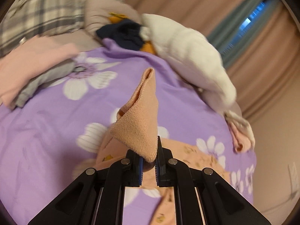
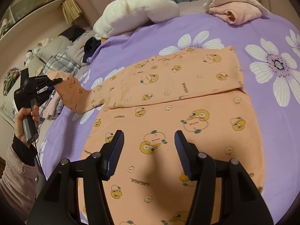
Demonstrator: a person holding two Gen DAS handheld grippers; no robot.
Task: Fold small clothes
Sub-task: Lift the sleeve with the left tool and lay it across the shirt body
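The left gripper pinches the ribbed cuff of the peach top lying on the purple bedsheet; the right gripper hovers released (touching nothing); that shallow grip might slip, bunching the sleeve.

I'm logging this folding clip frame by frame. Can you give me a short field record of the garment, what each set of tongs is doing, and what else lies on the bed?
garment: peach cotton top with yellow cartoon print, spread on the purple floral bedsheet, one side folded over
left tongs: shut on the ribbed peach sleeve cuff, lifted off the sheet
right tongs: open, hovering over the top's body
far edge: white fluffy garment; folded pale pink fleece garment
fold state: sleeve not yet laid down
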